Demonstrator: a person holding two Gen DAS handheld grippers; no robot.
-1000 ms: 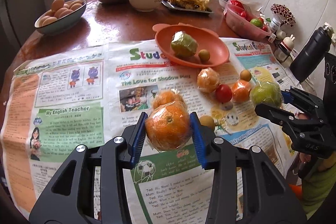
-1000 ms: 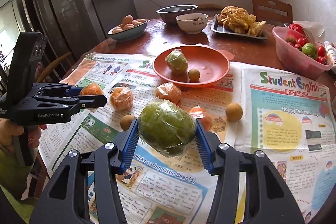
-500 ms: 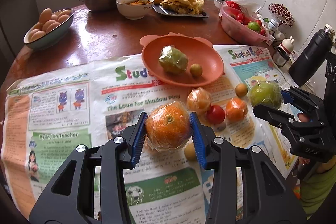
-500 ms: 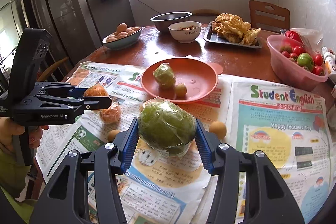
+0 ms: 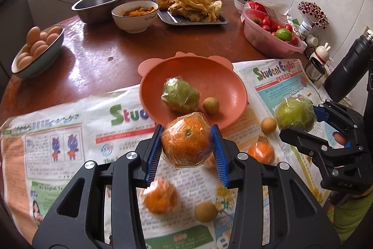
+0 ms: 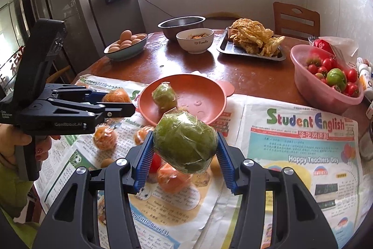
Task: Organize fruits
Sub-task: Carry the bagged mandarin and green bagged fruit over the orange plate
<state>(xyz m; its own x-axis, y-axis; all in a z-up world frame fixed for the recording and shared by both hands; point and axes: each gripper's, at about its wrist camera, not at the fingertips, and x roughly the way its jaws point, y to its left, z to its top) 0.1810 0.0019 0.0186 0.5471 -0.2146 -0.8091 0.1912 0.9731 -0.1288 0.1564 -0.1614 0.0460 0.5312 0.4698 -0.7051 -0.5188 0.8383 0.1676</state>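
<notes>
Fruits, plastic-wrapped, are carried toward the orange plate (image 5: pixel 233 76) — the right gripper (image 6: pixel 185 155) clamps a green fruit (image 6: pixel 185 144) just short of its near rim, the left gripper (image 5: pixel 186 146) clamps a smaller orange (image 5: pixel 186 140) beside. The slick wrap could slip; both arriving together might collide, or knock the small brown fruit (image 5: pixel 211 105) on the plate.

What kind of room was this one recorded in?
Most likely a home kitchen or dining area. A round wooden table carries a bowl of eggs, a tray of fried food and a steel basin, with a wooden chair behind it.
</notes>
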